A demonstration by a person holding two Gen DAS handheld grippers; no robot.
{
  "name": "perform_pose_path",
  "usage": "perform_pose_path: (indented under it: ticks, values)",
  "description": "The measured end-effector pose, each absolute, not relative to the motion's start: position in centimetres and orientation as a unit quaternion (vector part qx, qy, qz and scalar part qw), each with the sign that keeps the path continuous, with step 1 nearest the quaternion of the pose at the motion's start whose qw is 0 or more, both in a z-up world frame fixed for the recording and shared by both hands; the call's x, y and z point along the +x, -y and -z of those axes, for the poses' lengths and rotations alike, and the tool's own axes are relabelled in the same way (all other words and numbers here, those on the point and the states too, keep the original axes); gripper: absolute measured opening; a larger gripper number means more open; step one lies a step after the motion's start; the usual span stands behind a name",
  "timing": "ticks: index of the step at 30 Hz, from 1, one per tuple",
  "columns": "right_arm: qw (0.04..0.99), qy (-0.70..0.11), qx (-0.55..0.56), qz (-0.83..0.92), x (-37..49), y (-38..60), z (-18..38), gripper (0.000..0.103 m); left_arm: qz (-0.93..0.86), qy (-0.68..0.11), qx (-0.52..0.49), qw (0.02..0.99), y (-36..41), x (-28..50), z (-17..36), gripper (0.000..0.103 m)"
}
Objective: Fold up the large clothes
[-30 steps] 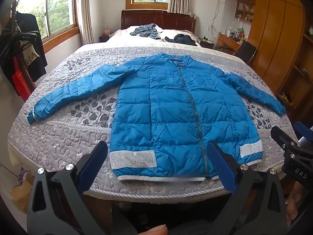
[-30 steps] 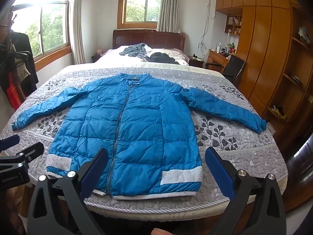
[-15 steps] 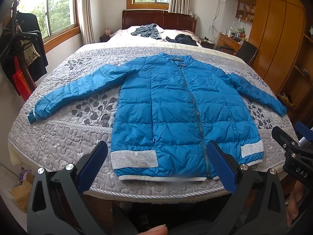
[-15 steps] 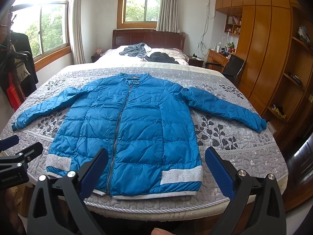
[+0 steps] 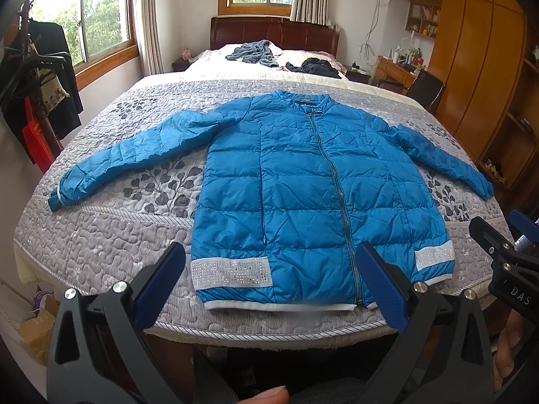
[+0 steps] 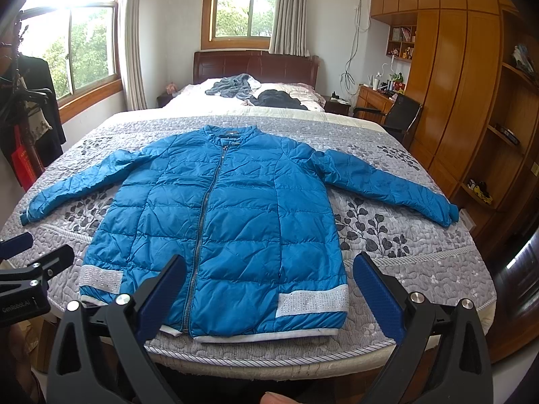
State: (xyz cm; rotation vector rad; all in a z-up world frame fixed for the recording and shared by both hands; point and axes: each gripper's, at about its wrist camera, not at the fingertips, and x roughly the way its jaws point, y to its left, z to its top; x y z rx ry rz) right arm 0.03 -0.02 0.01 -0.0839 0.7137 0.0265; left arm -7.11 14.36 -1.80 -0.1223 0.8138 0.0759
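A blue quilted jacket (image 5: 303, 181) (image 6: 229, 215) lies flat and zipped on the bed, front up, both sleeves spread out sideways, its hem with silver bands near the foot edge. My left gripper (image 5: 269, 282) hangs open just short of the hem, nothing between its blue pads. My right gripper (image 6: 266, 289) is open too, held before the hem's right half, touching nothing. Each gripper shows at the edge of the other's view.
The grey patterned quilt (image 5: 111, 239) covers the bed. Two crumpled garments (image 5: 252, 52) lie by the pillows at the headboard. A coat rack with dark clothes (image 5: 37, 84) stands left. Wooden wardrobes (image 6: 471, 101), a desk and a chair line the right wall.
Both views have drifted slightly; the jacket sits a little higher in the left wrist view. The jacket itself has not moved, and both grippers stay open.
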Motion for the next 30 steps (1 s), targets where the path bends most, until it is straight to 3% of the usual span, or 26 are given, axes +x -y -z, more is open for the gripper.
perform_pose_path:
  ticks: [30]
  values:
    - [0.936, -0.348, -0.041, -0.014, -0.04, -0.14, 0.55, 0.099, -0.042, -0.394, -0.061, 0.916, -14.94, -7.12, 1.96, 0.1]
